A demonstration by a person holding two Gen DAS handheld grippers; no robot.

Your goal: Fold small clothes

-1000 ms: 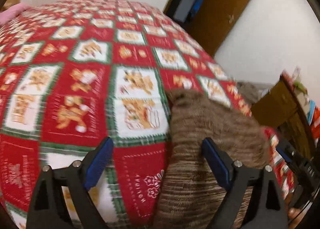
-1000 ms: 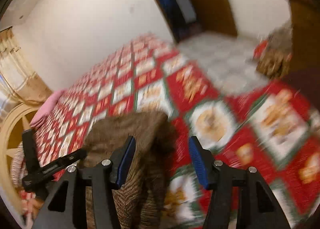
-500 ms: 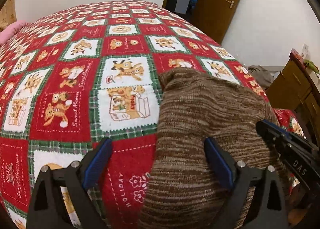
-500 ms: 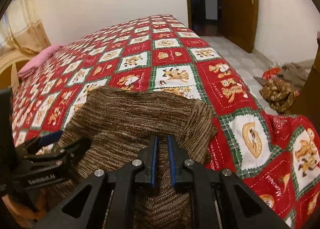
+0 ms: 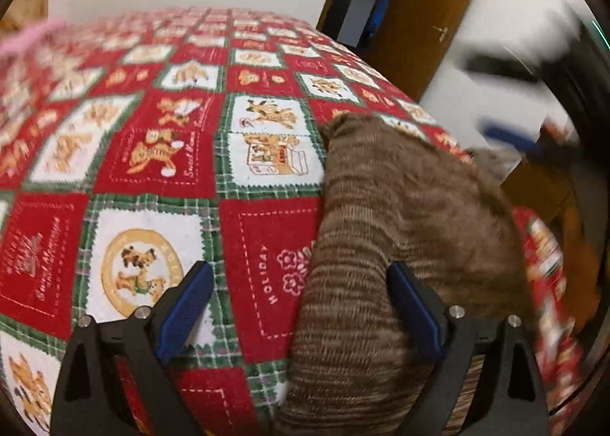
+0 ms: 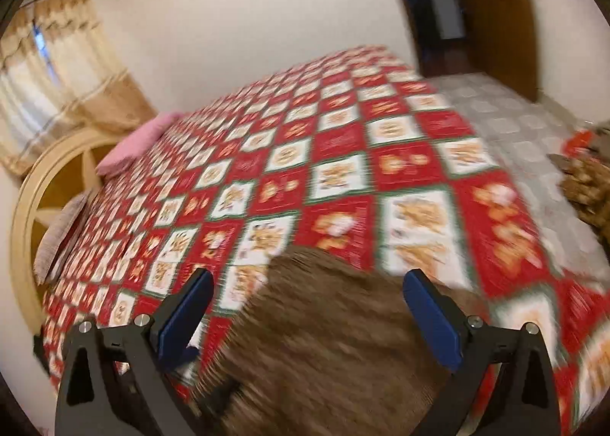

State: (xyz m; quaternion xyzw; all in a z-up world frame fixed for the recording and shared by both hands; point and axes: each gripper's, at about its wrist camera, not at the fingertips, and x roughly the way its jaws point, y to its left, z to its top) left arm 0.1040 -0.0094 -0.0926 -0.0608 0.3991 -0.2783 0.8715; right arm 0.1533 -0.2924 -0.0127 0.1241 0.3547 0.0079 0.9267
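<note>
Since half a second ago, the right gripper [image 6: 307, 316] has gone from closed on the brown knit garment [image 5: 385, 257] to fully spread, and its view has swung and blurred. The left gripper [image 5: 301, 308] stands spread as before, empty.

The garment is a brown marled knit with fine horizontal ribbing, folded into a thick, rounded bundle. In the left wrist view it lies on the near right part of the bed, its lower portion between the blue pads, its far corner rising to a soft point. In the right wrist view the garment [image 6: 324, 340] lies below and between the blue pads; whether the pads touch it cannot be determined.

The surface is a quilted bedspread [image 5: 152, 154] of red and white squares with green plaid borders, printed with bear figures. A pink pillow [image 6: 133, 142] rests at the far left, beside a cream arched headboard [image 6: 38, 199]. Beige curtains [image 6: 57, 66] hang far left. A brown wooden door [image 5: 423, 20] stands far right against white walls.
</note>
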